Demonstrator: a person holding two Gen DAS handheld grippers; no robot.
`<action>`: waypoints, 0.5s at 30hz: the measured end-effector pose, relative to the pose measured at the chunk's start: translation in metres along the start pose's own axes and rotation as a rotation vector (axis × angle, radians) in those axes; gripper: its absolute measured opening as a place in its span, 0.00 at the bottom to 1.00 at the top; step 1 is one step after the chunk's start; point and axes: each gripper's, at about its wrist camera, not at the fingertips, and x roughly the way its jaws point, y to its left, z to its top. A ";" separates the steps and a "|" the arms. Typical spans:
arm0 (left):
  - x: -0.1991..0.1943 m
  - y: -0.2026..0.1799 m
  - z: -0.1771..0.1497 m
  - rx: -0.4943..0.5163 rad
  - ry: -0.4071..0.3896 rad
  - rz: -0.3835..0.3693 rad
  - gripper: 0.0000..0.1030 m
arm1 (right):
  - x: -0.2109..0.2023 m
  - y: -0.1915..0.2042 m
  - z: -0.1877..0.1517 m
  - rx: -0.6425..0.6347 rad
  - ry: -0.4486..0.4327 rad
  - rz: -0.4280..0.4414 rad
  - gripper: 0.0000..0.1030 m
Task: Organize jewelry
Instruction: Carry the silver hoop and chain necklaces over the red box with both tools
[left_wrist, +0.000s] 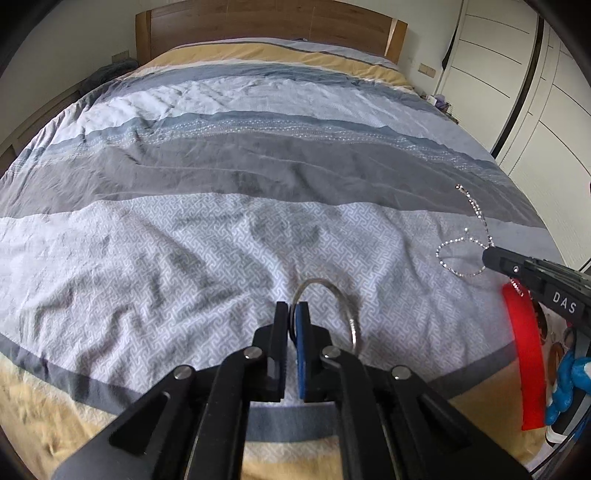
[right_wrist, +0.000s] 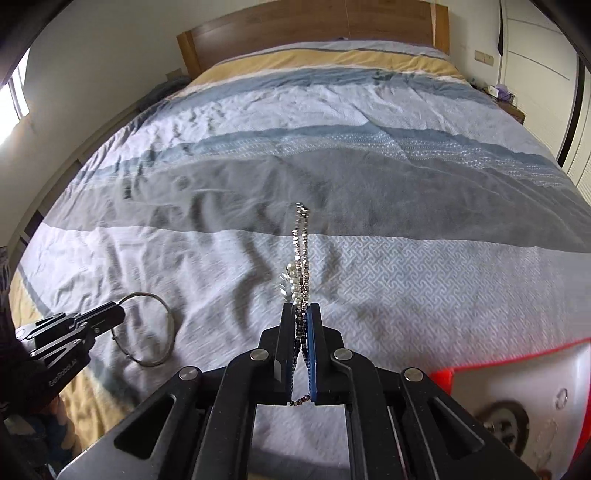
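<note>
Bedding is filling nearly the whole view: a bed (left_wrist: 258, 177) with a striped grey, blue, white and yellow duvet (right_wrist: 406, 280) is stretching away to a wooden headboard (left_wrist: 266, 22), with white wardrobe doors (left_wrist: 535, 92) standing along its right side. Wide bare duvet is lying ahead of both tools; only the near right corner is crowded, by a red-rimmed white container (right_wrist: 517, 398). The left hand-held gripper (left_wrist: 292, 314) is clamping a silver bangle (left_wrist: 343, 295) by its near edge, the ring arching forward and rightward from the pads. The right hand-held gripper (right_wrist: 301, 314) is pinching a beaded silver chain (right_wrist: 301, 240) with pearl-like beads, its long axis running straight ahead from the closed pads, its far loop hanging over the grey stripe.
</note>
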 end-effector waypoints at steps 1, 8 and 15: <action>-0.009 -0.002 -0.002 0.006 -0.005 -0.001 0.03 | -0.010 0.003 -0.002 -0.003 -0.008 0.002 0.06; -0.074 -0.012 -0.015 0.048 -0.053 0.002 0.02 | -0.083 0.019 -0.018 -0.010 -0.064 0.011 0.06; -0.144 -0.024 -0.028 0.068 -0.124 0.002 0.03 | -0.166 0.023 -0.039 -0.022 -0.134 -0.020 0.06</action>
